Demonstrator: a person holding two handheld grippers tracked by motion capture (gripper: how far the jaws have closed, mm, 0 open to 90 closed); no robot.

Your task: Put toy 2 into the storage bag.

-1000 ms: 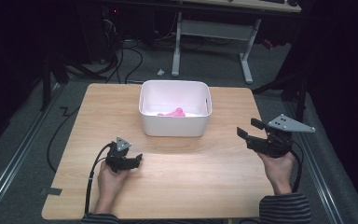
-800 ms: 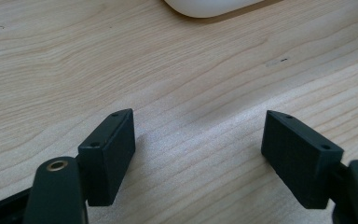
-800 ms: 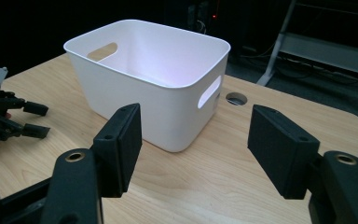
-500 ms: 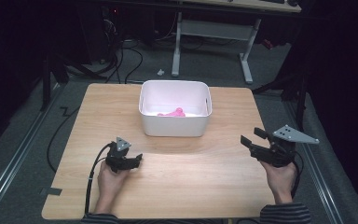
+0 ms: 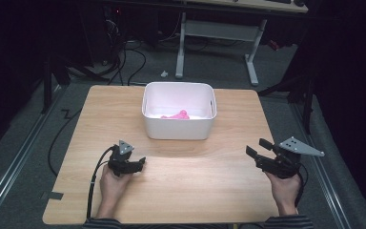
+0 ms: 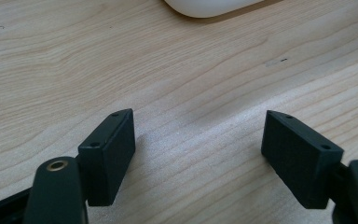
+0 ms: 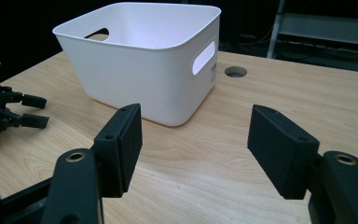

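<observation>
A white plastic bin (image 5: 178, 130) with handle slots stands at the far middle of the wooden table (image 5: 195, 191), with a pink thing (image 5: 176, 115) lying inside. My left gripper (image 5: 142, 163) rests low on the table near the front left, open with nothing between its jaws. In the left gripper view that gripper (image 6: 198, 121) spans bare wood, with the bin's base (image 6: 209, 7) ahead. My right gripper (image 5: 256, 147) hovers at the front right, open and empty. In the right gripper view it (image 7: 196, 112) points toward the bin (image 7: 140, 79), with the left gripper (image 7: 42, 111) far off to the left.
A round cable hole (image 7: 236, 72) sits in the tabletop behind the bin. A white desk frame (image 5: 217, 33) and cables lie on the dark floor beyond the table. The left gripper's black cable (image 5: 94, 179) loops past the hand.
My right gripper has sunk lower toward the table and drifted a little to the right. The left gripper and the bin have stayed put.
</observation>
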